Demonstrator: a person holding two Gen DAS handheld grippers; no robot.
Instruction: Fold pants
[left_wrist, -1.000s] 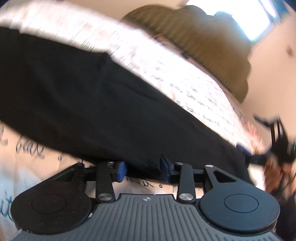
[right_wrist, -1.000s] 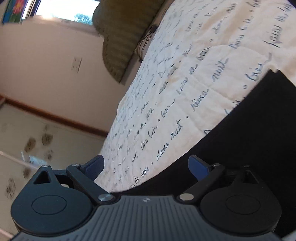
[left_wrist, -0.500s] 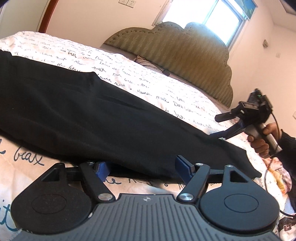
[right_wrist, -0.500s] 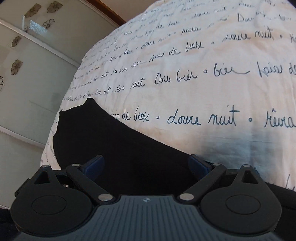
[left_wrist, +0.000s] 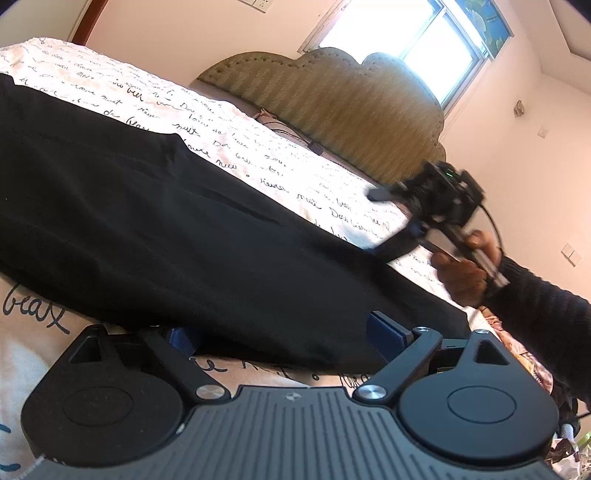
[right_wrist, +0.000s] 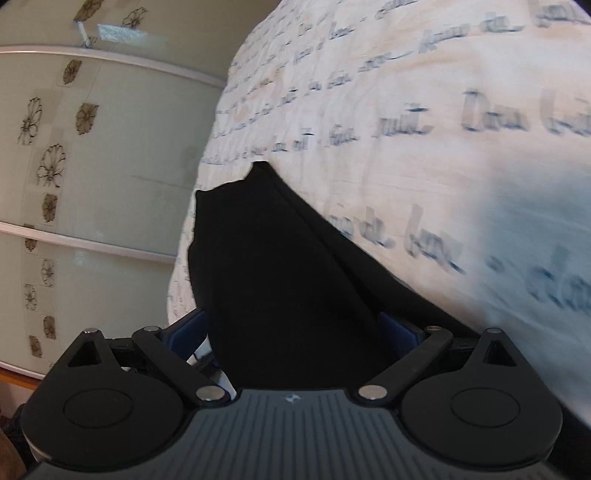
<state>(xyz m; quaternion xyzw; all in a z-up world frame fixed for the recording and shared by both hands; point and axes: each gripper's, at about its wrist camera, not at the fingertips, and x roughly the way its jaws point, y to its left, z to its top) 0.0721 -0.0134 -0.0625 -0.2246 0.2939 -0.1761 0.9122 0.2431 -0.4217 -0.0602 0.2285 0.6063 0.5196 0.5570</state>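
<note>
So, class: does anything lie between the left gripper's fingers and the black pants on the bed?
Nothing visible. The left gripper, jaws just opened wide, sits right at the near edge of the black pants, with only bedspread beneath.

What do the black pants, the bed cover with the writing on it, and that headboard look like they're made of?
Pants: soft matte woven cloth, it seems; they drape flat and show no shine. Bed cover: cream fabric, perhaps cotton, lightly puckered as if quilted, printed with dark script. Headboard: olive upholstery, ribbed or striped, with a studded scalloped rim; the exact textile is unclear.
</note>
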